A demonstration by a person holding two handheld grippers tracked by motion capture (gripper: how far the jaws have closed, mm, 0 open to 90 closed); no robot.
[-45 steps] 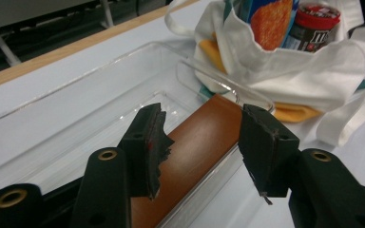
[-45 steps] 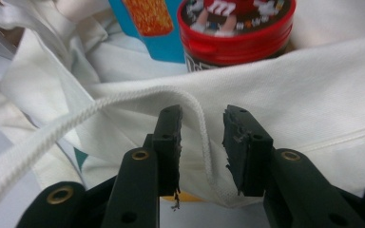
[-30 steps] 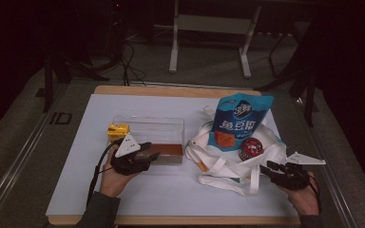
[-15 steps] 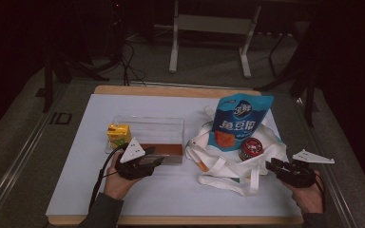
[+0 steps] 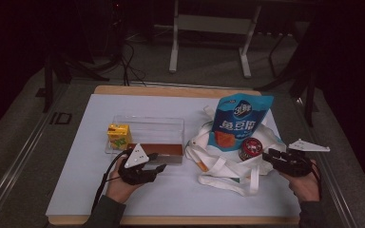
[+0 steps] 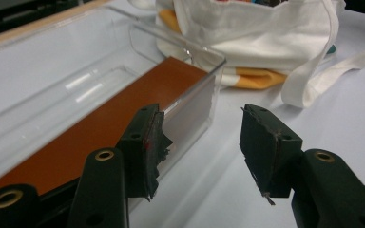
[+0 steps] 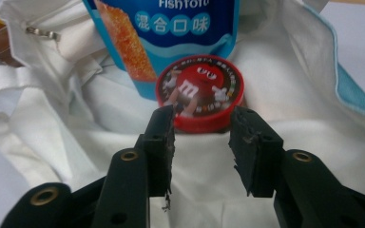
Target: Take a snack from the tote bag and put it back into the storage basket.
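Right tool [image 5: 272,155] higher, nearer red tin [image 5: 250,148]

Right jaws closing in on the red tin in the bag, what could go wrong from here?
The right gripper, jaws just opening with nothing between them, faces the round red candy tin edge-on; it may slip or pinch the white tote bag. The leaning blue snack pouch could topple.

Clear plastic box [image 5: 145,135], white cloth bag [image 5: 228,164] — matt
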